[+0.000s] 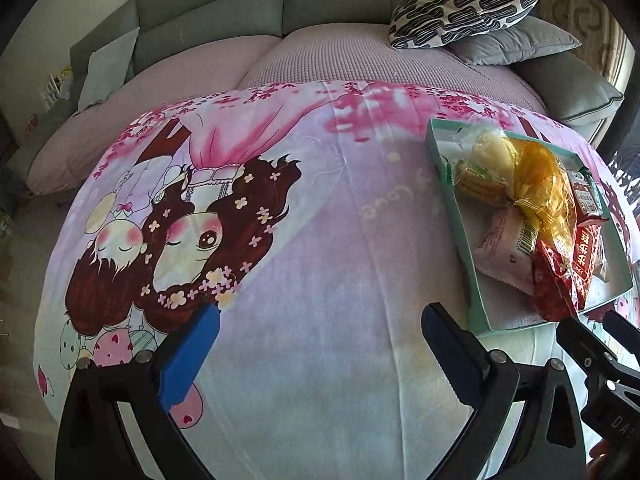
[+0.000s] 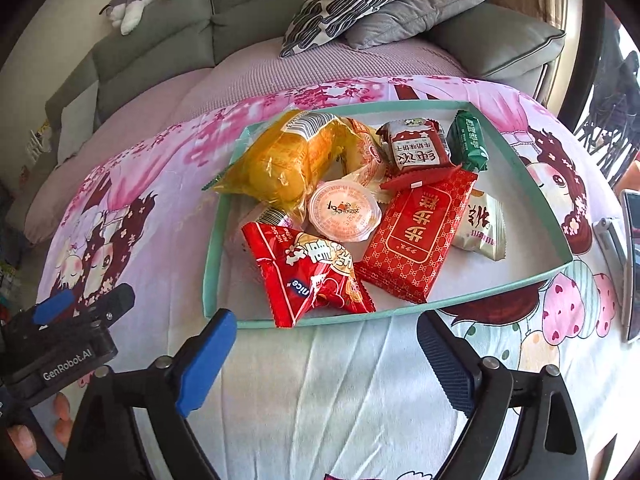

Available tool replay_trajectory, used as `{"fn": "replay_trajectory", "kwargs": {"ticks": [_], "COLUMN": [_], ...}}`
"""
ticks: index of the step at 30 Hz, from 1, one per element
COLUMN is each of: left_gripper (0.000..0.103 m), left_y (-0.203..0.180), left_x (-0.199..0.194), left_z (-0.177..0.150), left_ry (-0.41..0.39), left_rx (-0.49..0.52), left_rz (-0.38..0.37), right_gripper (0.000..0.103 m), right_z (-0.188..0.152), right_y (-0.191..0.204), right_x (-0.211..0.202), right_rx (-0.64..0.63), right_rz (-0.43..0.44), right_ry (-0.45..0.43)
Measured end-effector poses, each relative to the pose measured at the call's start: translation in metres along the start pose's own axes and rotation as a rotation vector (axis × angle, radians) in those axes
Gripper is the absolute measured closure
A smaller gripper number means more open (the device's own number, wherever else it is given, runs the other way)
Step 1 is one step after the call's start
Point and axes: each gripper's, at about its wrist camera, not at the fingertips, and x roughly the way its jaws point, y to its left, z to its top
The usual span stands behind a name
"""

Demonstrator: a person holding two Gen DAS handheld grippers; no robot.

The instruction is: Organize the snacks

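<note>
Both the left hand-held gripper and the right hand-held gripper stand spread wide and empty above the cartoon-printed pink cloth, with the shallow teal cardboard tray of wrapped snacks just beyond the right one's fingertips.

Left hand-held gripper: black frame arms, silver screw heads, bright blue pads on black fingers. Right hand-held gripper is built alike, with ribbed dark-blue pads. Beside it, the left unit's black body reads "GenRobot.AI" in white, bare fingertips under it.
</note>
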Motion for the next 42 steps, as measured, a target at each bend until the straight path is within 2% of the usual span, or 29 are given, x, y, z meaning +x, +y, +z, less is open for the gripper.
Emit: {"fn": "replay_trajectory", "kwargs": {"ticks": [5,12,16,42], "left_gripper": [0.002,0.002,0.002,0.002], "left_y": [0.003,0.005,0.004,0.005], "left_x": [0.002,0.005,0.008,0.013], "left_z": [-0.004,-0.005,-0.006,-0.008], "left_ry": [-0.006,-0.002,0.009,0.036], "left_rx": [-0.026,-0.046,-0.031,0.000], "left_rz": [0.001,-0.008,0.058,0.046], "right_gripper": [0.000,0.000,0.000,0.000], "right_z": [-0.001,0.001,0.002,-0.001], "right_y": [0.000,-0.003,-0.004,-0.004], "right_x": [0.001,0.001,0.004,0.004], "right_rx": [-0.006,-0.001,-0.001,-0.032], "right_rz": [-0.011,-0.026,-0.025,-0.009], "right_ry": [-0.010,-0.039,-0.045,-0.072]}}
